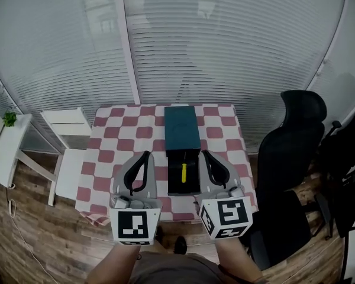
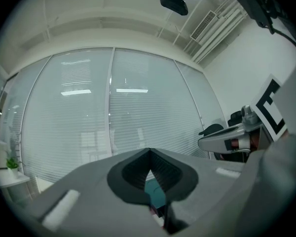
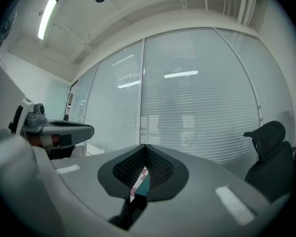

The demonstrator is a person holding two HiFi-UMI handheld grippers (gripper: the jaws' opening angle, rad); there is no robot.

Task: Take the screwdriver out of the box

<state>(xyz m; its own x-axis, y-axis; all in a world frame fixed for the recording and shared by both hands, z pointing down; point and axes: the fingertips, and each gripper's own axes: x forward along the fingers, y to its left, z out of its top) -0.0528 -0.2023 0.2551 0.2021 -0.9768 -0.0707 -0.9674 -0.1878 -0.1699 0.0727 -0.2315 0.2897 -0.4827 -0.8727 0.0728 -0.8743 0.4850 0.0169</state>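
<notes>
The left gripper [image 1: 145,156] hangs over the table [image 1: 109,142] by its near edge, jaws clenched on nothing. Just right of it, the teal box [image 1: 181,129] lies along the table's middle. Its black tray [image 1: 183,185] is slid out toward the near edge, with the yellow screwdriver [image 1: 183,172] lying in it. The right gripper [image 1: 204,154], likewise clenched and empty, flanks the tray's other side. This looks like the approach: next, one gripper must open and descend onto the screwdriver.

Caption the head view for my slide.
Left tool and right tool, both shut and empty, flank the open box holding the yellow screwdriver on the checkered table.
</notes>
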